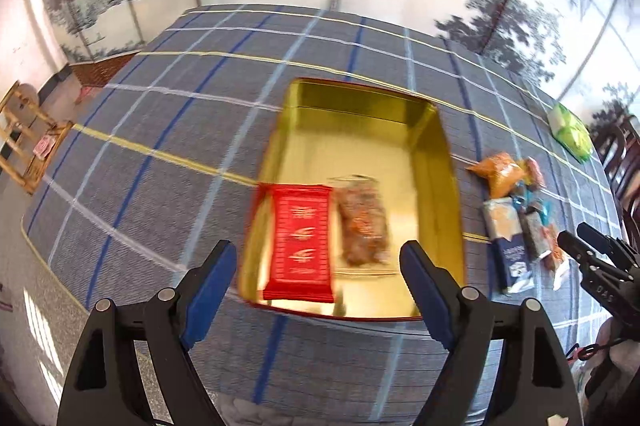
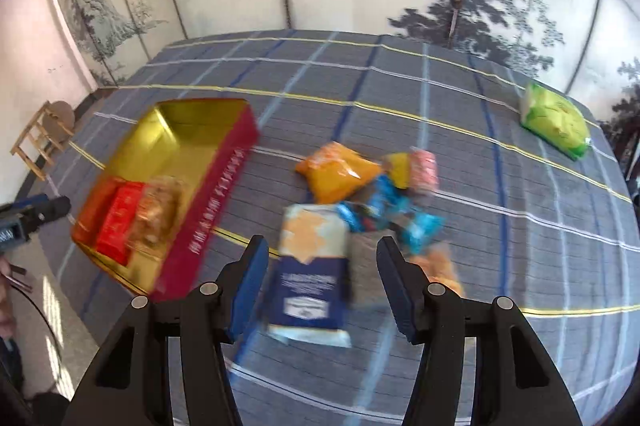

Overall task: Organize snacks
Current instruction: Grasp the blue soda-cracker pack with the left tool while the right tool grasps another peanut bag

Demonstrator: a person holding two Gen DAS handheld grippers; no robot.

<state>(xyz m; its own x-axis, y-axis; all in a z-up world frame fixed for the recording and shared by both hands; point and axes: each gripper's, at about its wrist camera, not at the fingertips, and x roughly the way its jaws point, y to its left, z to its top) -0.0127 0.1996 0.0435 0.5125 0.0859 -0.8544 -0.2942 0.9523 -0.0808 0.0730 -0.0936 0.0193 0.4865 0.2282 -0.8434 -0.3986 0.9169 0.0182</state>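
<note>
An open gold tin [image 1: 352,130] with red outer walls [image 2: 216,202] stands on the blue checked tablecloth. In its near end lie a red packet [image 1: 302,242] and a clear packet of brown snacks [image 1: 362,222]. My left gripper [image 1: 318,250] hangs open above that end, holding nothing. To the right of the tin lies a loose pile: a blue-and-white packet [image 2: 310,266], an orange bag [image 2: 340,174], blue wrapped sweets [image 2: 388,206] and a pink packet [image 2: 424,170]. My right gripper [image 2: 322,244] hovers open over the blue-and-white packet, apart from it.
A green bag [image 2: 554,122] lies alone at the table's far right. A painted folding screen stands behind the table. A wooden stool [image 2: 40,134] stands on the floor to the left and a dark chair [image 1: 624,154] at the right edge.
</note>
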